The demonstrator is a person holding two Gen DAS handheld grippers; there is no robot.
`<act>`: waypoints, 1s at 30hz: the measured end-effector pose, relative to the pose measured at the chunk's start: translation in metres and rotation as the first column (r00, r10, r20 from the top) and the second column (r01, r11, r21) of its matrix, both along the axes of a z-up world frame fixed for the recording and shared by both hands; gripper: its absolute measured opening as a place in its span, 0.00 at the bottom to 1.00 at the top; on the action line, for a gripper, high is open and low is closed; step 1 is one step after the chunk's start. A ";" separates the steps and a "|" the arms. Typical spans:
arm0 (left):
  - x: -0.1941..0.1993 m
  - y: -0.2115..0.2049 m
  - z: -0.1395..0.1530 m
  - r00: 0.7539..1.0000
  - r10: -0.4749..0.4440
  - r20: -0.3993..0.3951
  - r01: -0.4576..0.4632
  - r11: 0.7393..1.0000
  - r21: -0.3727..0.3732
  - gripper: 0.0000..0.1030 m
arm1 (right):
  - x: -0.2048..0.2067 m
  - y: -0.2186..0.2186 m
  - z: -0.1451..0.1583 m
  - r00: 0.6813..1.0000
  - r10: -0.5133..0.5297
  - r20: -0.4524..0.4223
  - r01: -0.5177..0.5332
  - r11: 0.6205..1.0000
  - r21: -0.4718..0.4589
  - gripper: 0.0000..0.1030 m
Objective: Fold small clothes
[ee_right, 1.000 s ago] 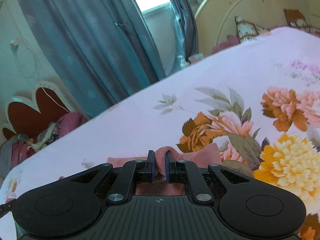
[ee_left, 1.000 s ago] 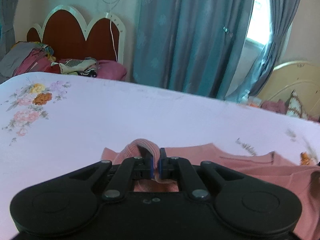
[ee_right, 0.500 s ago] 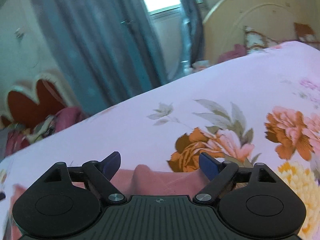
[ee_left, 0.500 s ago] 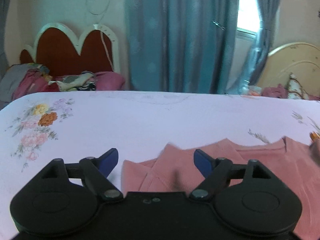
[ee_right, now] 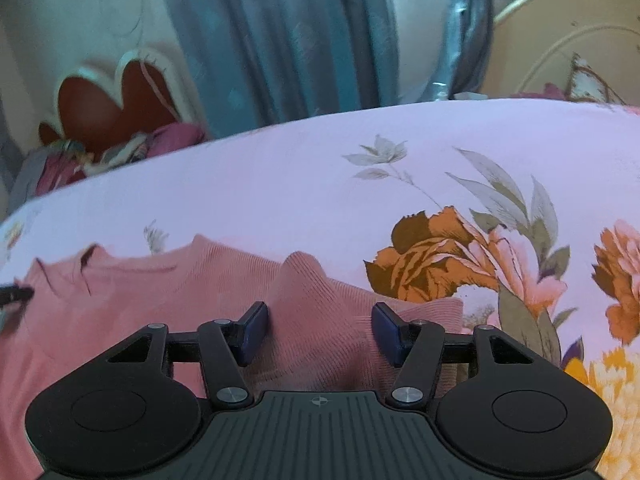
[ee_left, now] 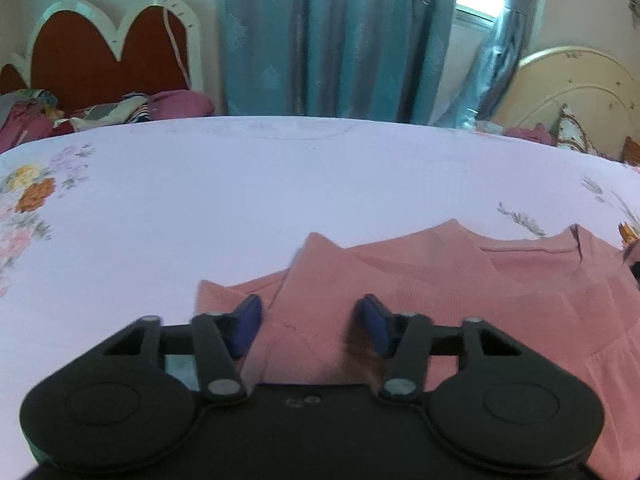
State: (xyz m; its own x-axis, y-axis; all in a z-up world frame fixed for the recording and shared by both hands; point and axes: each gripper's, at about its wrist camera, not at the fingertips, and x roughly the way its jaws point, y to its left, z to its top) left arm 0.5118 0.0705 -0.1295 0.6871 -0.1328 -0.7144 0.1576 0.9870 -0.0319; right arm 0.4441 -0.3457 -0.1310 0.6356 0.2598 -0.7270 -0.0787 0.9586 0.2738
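Left hand-held gripper (ee_left: 310,326) and right hand-held gripper (ee_right: 320,330) part-open, just been closing, pink garment (ee_left: 460,280) between jaws, ungripped. Risk: snagging bedsheet (ee_left: 260,192); uneven pinches skewing fold.

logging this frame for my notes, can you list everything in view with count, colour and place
garment: one, salmon pink ribbed knit, lying on the bed in front of both tools, fabric peaked between each pair of pads
bedsheet: one, pale lilac with orange, pink and yellow flowers, covering the bed
curtains: teal blue, hanging behind the bed beside a bright window
scalloped headboard: one, dark red with white trim, back left
clothes pile: mixed magenta, grey and striped, below that headboard
cream headboard: one, back right
left tool: one, black with blue pads, jaws have just been closing, pink fabric between them
right tool: same colours, jaws also just closing over a fabric ridge
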 end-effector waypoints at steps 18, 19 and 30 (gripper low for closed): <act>-0.014 -0.017 0.006 0.971 0.142 0.191 -0.147 0.989 0.015 0.13 | 0.001 -0.009 -0.007 0.957 -0.278 0.081 0.279 0.960 0.001 0.07; -0.012 -0.016 0.004 0.969 0.158 0.190 -0.163 0.987 0.011 0.13 | 0.001 -0.008 -0.004 0.952 -0.292 0.090 0.291 0.956 0.018 0.07; -0.013 -0.022 -0.010 0.978 0.137 0.156 -0.159 0.977 0.144 0.35 | 0.001 -0.011 -0.007 0.956 -0.274 0.101 0.284 0.954 -0.099 0.08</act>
